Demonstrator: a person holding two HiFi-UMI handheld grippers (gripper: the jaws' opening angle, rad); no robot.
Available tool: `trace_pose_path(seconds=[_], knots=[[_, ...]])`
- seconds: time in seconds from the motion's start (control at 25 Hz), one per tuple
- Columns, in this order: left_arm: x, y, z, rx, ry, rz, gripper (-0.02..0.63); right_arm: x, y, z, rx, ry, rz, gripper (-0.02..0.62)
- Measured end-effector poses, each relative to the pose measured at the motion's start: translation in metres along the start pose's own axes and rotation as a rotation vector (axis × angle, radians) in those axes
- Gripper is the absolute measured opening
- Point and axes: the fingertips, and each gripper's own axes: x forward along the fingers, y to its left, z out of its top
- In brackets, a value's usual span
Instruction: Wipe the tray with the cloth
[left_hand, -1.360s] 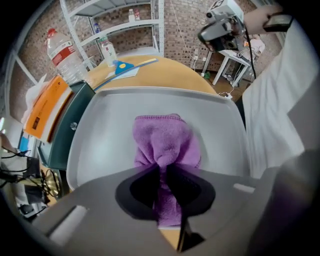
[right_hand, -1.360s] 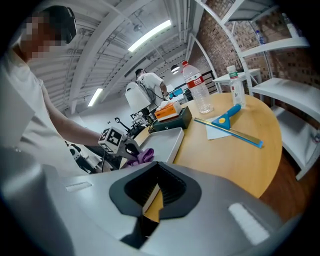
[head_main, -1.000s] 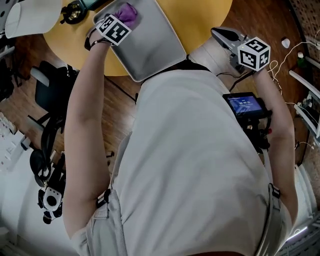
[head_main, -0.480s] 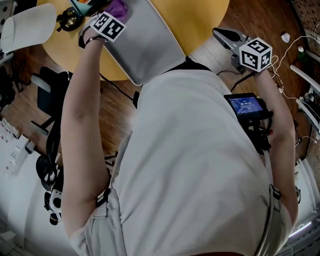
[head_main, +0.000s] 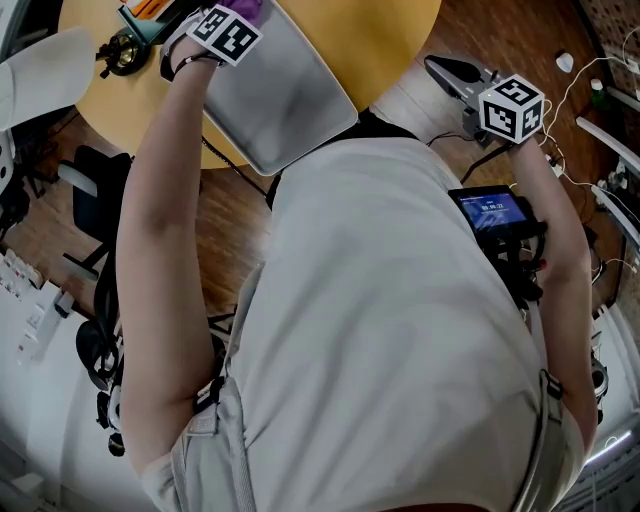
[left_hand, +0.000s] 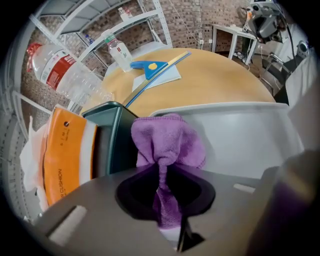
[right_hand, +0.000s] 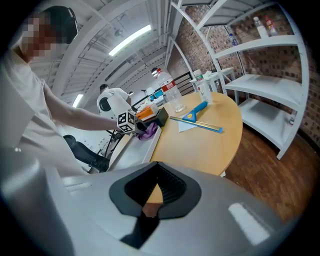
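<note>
Nearest first. My left gripper (left_hand: 161, 187) has its jaws part-closed on a gathered neck of the purple cloth (left_hand: 170, 142). The rest of the cloth bunches out ahead of the tips and sits at the far left corner of the grey tray (left_hand: 240, 135), up against the rim.

- Risk: only a thin twist of cloth is pinched. If the bunch drags on the rim, I judge it could pull free.
- Risk: a dark teal box (left_hand: 112, 135) and an orange pack (left_hand: 65, 155) stand just beside that corner. A wide stroke to the left would likely knock them.

My right gripper (right_hand: 150, 200) is held off to my right, well away from the tray. Its jaw tips meet and nothing is between them.

- Risk: nothing steadies the tray. In the head view its near corner (head_main: 270, 150) juts past the table edge toward me. A hard push or a press on that end might slide or tip it.

Surface: a round yellow table (left_hand: 215, 82), smooth and bare in the middle. Further out lie a blue-handled tool on a sheet (left_hand: 150, 67), a small bottle (left_hand: 119, 50) and a large clear bottle with a red label (left_hand: 65, 75).

Room: white shelving (right_hand: 260, 85), a brick wall (left_hand: 175, 20) and a wood floor (right_hand: 260, 165).
</note>
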Motion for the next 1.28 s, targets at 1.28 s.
trace_pose_path(seconds=[1.28], knots=[[-0.041,-0.26,0.042,0.23,-0.025,-0.15,0.051,0.019,0.029,-0.013,-0.103,0.0,0.132,0.003]])
